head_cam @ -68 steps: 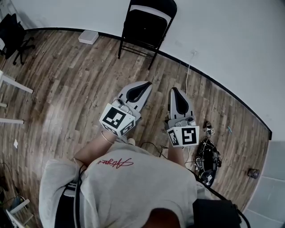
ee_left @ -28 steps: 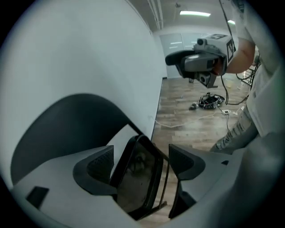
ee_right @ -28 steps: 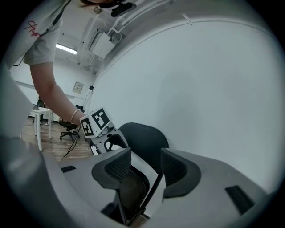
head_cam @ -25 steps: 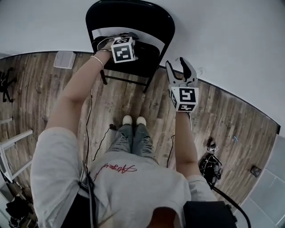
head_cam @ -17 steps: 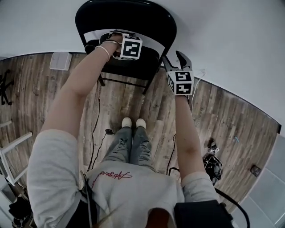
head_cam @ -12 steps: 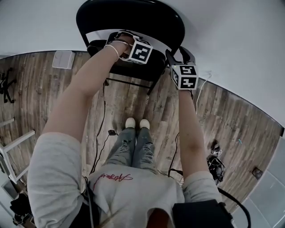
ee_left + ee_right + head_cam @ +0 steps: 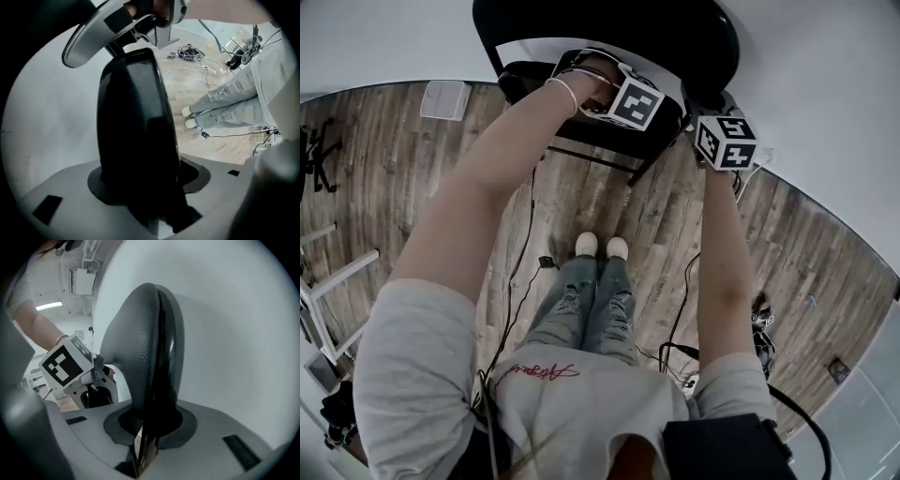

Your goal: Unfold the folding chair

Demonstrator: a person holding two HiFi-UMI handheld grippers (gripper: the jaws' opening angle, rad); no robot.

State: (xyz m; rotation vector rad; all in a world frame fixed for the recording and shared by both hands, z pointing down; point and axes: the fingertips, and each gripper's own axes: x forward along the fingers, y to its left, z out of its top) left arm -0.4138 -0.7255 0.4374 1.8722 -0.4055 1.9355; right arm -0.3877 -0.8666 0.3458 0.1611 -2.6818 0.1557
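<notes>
**Head view.** Folding chair (image 7: 609, 23): black, standing against the white wall (image 7: 825, 56). The person's shoes (image 7: 602, 246) are in front of it on the wood floor (image 7: 441, 159). Its seat appears to lie flat in the frame.
- Left hand-held gripper (image 7: 614, 84): on the chair's front, below the backrest.
- Right hand-held gripper (image 7: 712, 117): at the chair's right edge.

**Left gripper view.** The jaws have just been closing. They show as one black mass with a black part of the chair filling the gap and no background visible between them. They appear clamped on the chair at a fairly wide setting. Jeans (image 7: 229, 98) are visible beyond the chair.

**Right gripper view.** The jaws have just been closing and are now narrow, pinching a thin black edge of the chair. The left gripper's marker cube (image 7: 65, 364) is beside the chair.

**Status.** Both grips look set. The unfolding itself looks not yet begun: the seat has to come down, the legs have to spread, and the chair must be stood clear of the wall.
</notes>
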